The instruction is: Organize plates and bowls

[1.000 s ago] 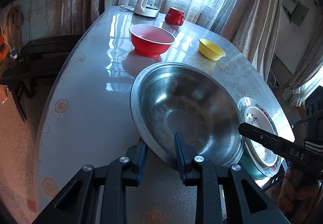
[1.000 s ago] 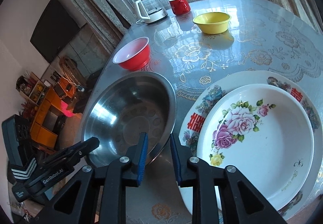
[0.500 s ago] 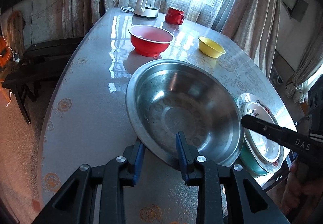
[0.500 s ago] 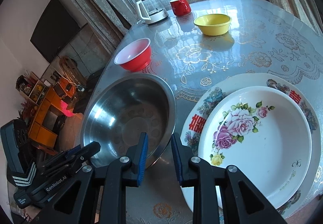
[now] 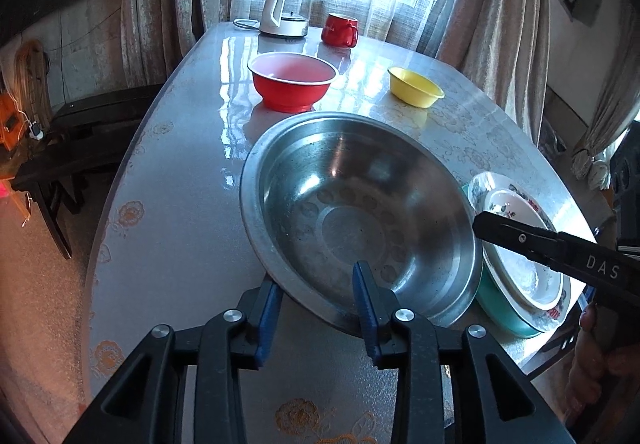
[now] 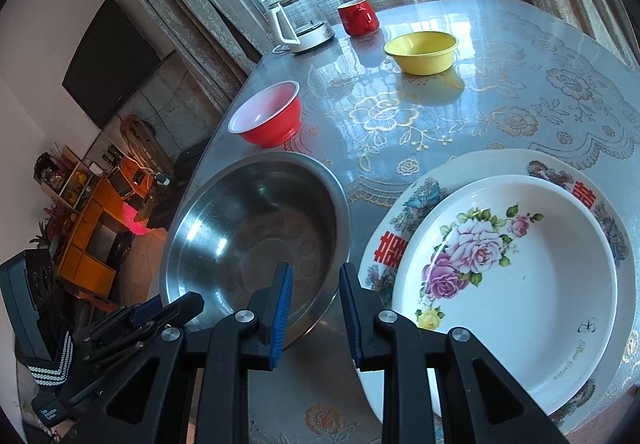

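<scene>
While left gripper (image 5: 318,286) spread, steel bowl (image 5: 356,220) rim between

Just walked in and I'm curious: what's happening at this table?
A person is sorting dishes with two handheld grippers. The left gripper straddles the near rim of the large stainless steel bowl, jaws open. The right gripper hovers open between that bowl and the stacked floral white plates. The red bowl and yellow bowl sit untouched.
</scene>
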Available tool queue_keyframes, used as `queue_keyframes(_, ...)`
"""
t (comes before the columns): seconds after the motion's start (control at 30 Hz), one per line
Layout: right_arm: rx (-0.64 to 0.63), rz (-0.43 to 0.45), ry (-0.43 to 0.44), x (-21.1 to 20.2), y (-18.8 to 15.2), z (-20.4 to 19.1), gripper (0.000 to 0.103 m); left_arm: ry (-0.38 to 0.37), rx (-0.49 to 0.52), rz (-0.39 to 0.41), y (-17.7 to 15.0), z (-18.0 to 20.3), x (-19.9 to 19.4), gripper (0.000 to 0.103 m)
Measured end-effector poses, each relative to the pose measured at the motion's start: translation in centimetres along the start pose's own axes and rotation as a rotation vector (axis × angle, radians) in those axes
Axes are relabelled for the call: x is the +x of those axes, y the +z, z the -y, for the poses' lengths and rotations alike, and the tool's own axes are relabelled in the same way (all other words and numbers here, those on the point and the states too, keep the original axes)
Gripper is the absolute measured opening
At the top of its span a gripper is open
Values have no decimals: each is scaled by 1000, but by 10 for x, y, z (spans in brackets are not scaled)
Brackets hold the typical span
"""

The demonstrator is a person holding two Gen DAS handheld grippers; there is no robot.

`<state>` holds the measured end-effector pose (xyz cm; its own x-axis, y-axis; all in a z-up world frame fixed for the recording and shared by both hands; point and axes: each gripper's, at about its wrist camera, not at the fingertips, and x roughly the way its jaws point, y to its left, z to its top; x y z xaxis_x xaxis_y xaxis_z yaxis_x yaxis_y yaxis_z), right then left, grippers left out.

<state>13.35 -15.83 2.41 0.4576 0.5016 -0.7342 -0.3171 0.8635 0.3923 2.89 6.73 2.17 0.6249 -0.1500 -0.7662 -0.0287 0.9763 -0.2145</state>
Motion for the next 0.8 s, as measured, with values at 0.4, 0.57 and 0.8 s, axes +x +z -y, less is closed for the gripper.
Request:
queue_keyframes(0.4, 54, 95, 44, -22, 7, 14, 29, -14, 6, -16, -2, -5, -8, 54)
queue_keyframes(0.57, 102, 115, 47, -27, 9, 26, 29, 31, 40, 46, 0, -7, -21, 62)
queue_keyframes(0.8, 137, 145, -3, -35, 20, 44, 31, 20, 75, 127, 34, 0, -24, 69)
